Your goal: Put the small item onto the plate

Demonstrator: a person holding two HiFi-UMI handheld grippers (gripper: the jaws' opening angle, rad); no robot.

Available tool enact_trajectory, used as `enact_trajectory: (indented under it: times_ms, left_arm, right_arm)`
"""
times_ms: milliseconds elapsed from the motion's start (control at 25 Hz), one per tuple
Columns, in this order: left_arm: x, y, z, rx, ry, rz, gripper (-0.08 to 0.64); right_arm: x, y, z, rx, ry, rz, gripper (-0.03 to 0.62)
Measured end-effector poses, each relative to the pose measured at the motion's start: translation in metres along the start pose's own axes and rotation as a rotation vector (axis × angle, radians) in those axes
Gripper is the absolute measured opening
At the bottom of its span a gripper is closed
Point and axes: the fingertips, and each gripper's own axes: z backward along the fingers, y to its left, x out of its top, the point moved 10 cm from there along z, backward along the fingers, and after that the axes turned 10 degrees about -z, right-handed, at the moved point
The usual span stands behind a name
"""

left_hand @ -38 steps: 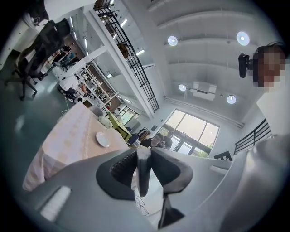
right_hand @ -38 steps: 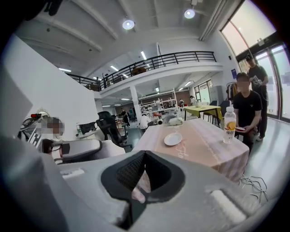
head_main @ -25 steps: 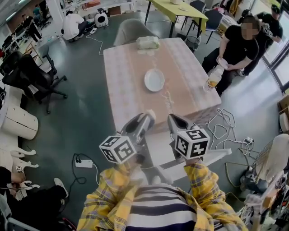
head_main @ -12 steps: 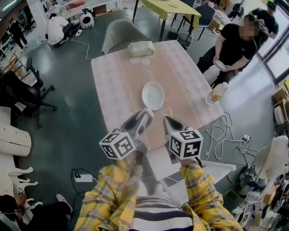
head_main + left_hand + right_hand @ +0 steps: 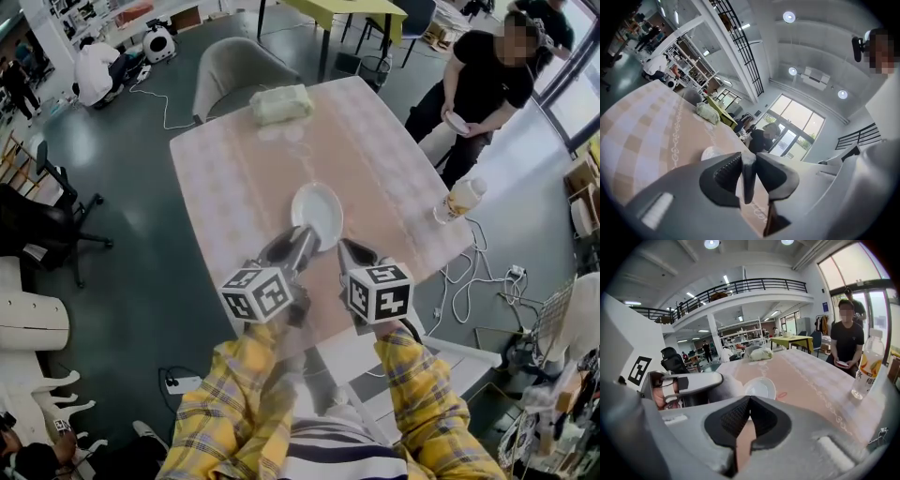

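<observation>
**Small item clamped in your left jaws, at the near edge of the plate**

You have the small item (image 5: pixel 748 182), a thin pale-grey piece seen edge-on, pinched between the two fingers of your left gripper (image 5: pixel 749 159). The pads press on its flat faces, with the jaws part-way apart around it. No view shows its outline or what it is made of.

Your right gripper (image 5: pixel 749 400) has its fingers closed tip to tip with nothing between them. It sits just beside the left one over the near part of the pink-and-white checked tablecloth (image 5: pixel 239 169).

From the head view, the left gripper's tip reaches the near rim of the round white plate (image 5: pixel 319 208), which sits bare near the table's middle. How high above the plate it is cannot be judged.

Treat the piece as light and probably stiff, since it stands straight in the grip without sagging. That hold across the flat faces looks the right one, because an edge grip on something this thin would likely twist out.

The plate looks glazed and smooth, so a light piece dropped from height could skid or bounce off. Bring the tip over the plate's centre, go low, then part the fingers.

The clear plastic bottle of yellowish drink (image 5: pixel 461 199) is well apart at the right table edge, out of your way.
</observation>
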Motion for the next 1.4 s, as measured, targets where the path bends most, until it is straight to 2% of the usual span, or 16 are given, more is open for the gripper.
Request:
enact_trajectory:
  times_ms: [320,400,600,720,880,1000,1080,1240,1400]
  left_arm:
    - [0.008,0.020,-0.039,-0.004,0.034,-0.013,0.086]
    - [0.006,0.023,-0.047,0.001,0.067,-0.041,0.086]
    - [0.004,0.028,-0.069,0.007,0.211,-0.145,0.089]
    - [0.003,0.027,-0.076,-0.006,0.245,-0.194,0.089]
    - [-0.002,0.031,-0.081,-0.023,0.287,-0.193,0.091]
    - [-0.006,0.034,-0.084,-0.029,0.296,-0.158,0.091]
    - [-0.006,0.034,-0.085,-0.008,0.301,-0.163,0.089]
    - [0.004,0.036,-0.083,0.079,0.298,-0.294,0.171]
    - [0.006,0.038,-0.080,0.087,0.294,-0.326,0.186]
  right_arm:
    - [0.009,-0.008,-0.031,-0.032,0.007,-0.024,-0.003]
    - [0.007,-0.008,-0.035,-0.040,0.010,-0.030,-0.003]
    - [0.001,-0.008,-0.042,-0.050,0.031,-0.032,-0.003]
    - [0.000,-0.010,-0.043,-0.054,0.034,-0.035,-0.003]
    - [0.000,-0.012,-0.045,-0.063,0.037,-0.036,-0.003]
    - [-0.001,-0.012,-0.047,-0.063,0.042,-0.038,-0.003]
    - [-0.003,-0.013,-0.049,-0.064,0.049,-0.039,-0.003]
    - [-0.004,-0.013,-0.052,-0.056,0.058,-0.050,-0.003]
    - [-0.005,-0.012,-0.053,-0.054,0.065,-0.047,-0.003]
